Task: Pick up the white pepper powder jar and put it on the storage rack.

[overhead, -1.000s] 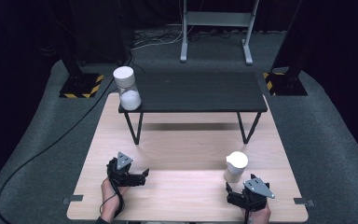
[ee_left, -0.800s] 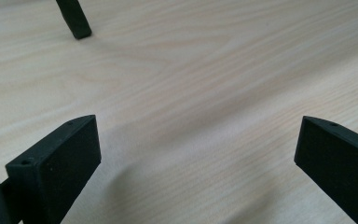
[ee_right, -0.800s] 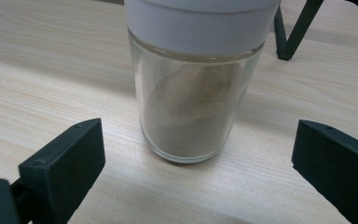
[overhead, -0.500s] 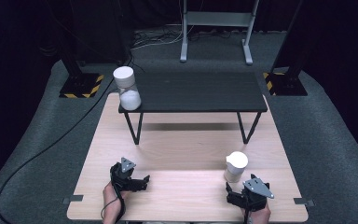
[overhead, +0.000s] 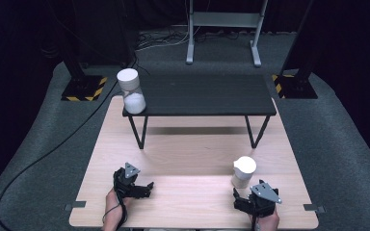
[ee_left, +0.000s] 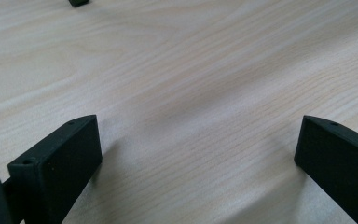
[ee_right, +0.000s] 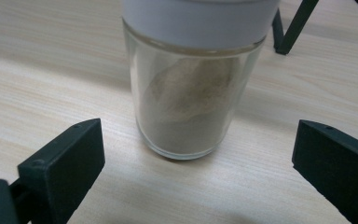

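Note:
A glass jar with a white lid (overhead: 243,172) stands on the wooden table (overhead: 192,154) at the front right; it holds beige powder (ee_right: 189,112). My right gripper (overhead: 241,199) sits just in front of it, open, with the jar beyond its fingertips and centred between them (ee_right: 191,158). My left gripper (overhead: 147,186) rests low over the bare wood at the front left, open, nothing between its jaws (ee_left: 196,149). A second white-lidded jar (overhead: 131,91) with white contents stands on the left end of the black low table (overhead: 207,94).
The black low table stands on thin legs (overhead: 137,132) across the far half of the wooden table. A black cable (overhead: 43,159) runs over the grey floor at the left. Yellow-striped stand bases (overhead: 84,89) sit at the far corners.
My left gripper has shifted slightly toward the front edge and the right. The right gripper and both jars have stayed put.

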`<action>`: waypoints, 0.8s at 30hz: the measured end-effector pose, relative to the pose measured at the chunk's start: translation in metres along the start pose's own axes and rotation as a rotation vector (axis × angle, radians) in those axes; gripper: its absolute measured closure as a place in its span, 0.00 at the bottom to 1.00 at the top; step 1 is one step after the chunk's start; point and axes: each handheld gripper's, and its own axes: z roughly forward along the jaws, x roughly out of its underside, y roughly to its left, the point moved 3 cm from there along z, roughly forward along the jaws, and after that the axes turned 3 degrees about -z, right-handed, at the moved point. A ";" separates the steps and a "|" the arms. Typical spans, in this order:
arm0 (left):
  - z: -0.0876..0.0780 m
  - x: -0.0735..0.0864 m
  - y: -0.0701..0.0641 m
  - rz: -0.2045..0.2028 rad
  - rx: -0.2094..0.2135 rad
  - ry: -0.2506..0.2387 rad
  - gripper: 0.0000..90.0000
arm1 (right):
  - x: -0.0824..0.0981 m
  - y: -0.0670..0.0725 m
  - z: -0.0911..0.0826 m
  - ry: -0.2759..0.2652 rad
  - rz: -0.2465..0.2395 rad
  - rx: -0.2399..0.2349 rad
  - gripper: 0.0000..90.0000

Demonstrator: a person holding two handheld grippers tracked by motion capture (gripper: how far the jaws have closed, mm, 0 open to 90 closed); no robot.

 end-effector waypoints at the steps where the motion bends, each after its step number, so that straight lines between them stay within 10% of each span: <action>1: 0.000 0.000 0.000 0.000 0.000 0.001 0.00 | -0.001 0.000 0.000 0.005 -0.002 -0.001 0.02; 24: 0.000 0.000 0.001 -0.001 0.001 -0.002 0.01 | -0.012 -0.001 0.006 0.063 0.011 -0.006 0.00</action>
